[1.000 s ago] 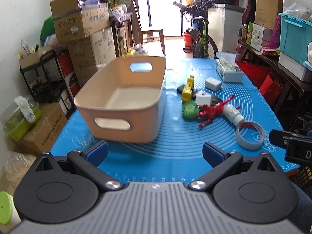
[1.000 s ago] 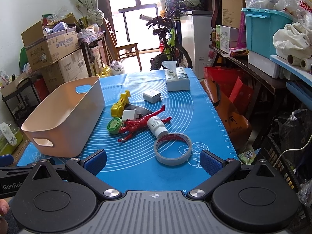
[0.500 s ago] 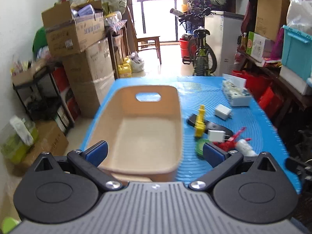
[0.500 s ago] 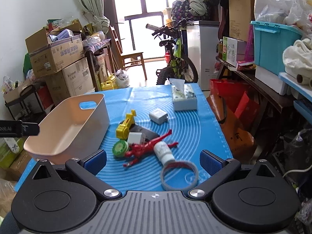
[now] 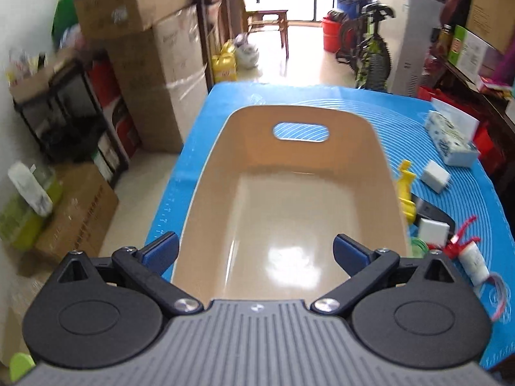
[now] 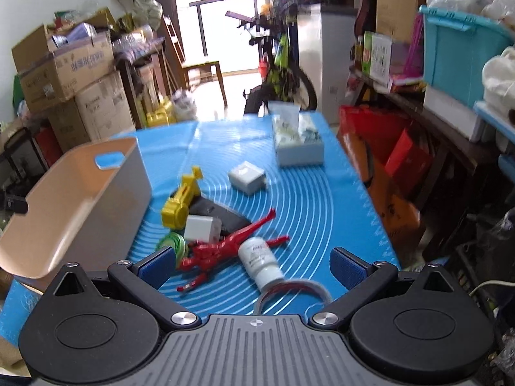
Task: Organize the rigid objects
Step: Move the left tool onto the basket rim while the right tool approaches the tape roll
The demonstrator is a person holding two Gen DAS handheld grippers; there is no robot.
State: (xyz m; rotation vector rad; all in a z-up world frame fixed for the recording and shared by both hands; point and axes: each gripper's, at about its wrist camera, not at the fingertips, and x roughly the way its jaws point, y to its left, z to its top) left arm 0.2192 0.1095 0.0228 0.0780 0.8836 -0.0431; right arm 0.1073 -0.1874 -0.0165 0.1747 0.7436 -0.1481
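Observation:
A beige plastic basket (image 5: 383,173) stands empty on the blue mat (image 5: 206,135), also in the right wrist view (image 6: 138,167). My left gripper (image 5: 256,251) is open and empty above its near end. My right gripper (image 6: 252,265) is open and empty above the loose pile: a red figure (image 6: 225,247), a white pill bottle (image 6: 260,262), a tape ring (image 6: 302,289), a green round lid (image 6: 172,244), a yellow toy (image 6: 180,201), two white chargers (image 6: 246,177) (image 6: 201,226) and a black flat object (image 6: 225,215).
A tissue box (image 6: 297,141) sits at the mat's far right. Cardboard boxes (image 5: 154,64) and a shelf stand left of the table. A bicycle (image 6: 280,64), chair and white appliance stand beyond. Red bags and a cluttered shelf line the right side.
Both grippers have risen and moved forward. The left one went from in front of the basket to above its near end. The right one now hangs over the tape ring and bottle.

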